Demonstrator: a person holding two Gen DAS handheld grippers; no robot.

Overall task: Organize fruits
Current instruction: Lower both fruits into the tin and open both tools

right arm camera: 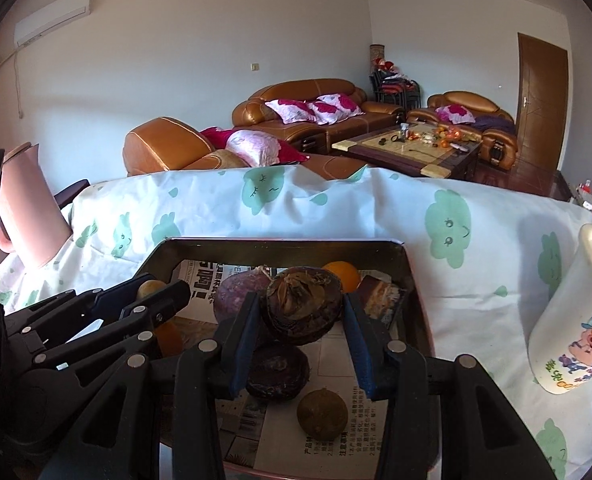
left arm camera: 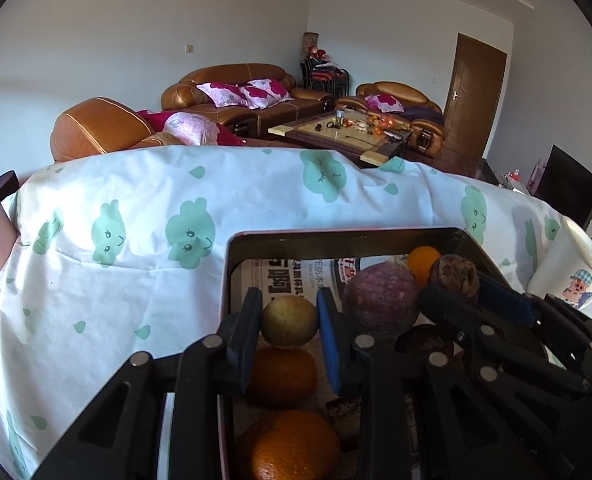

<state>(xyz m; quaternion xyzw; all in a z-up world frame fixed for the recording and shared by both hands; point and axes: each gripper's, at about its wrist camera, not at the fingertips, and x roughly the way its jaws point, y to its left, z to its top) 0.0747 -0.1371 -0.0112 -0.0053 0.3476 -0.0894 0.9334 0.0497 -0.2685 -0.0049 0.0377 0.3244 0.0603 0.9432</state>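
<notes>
The left gripper [left arm camera: 289, 322] is clamping a small round yellow-green fruit [left arm camera: 289, 321] above the dark metal tray lined with newspaper [left arm camera: 336, 240]. The right gripper [right arm camera: 302, 312] is gripping a wrinkled dark-brown round fruit [right arm camera: 304, 306] between its blue pads over the same tray.

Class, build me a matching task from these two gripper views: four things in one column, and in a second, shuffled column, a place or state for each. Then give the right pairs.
Things
1. yellow-green fruit
2. brown rough-skinned fruit
3. cartoon pig cup
4. metal tray

Places or states
A. stands on the cloth, right of the tray
B. lined with newspaper
C. between the fingers of the left gripper
D. between the fingers of the right gripper

Pairs: 1-C, 2-D, 3-A, 4-B
</notes>
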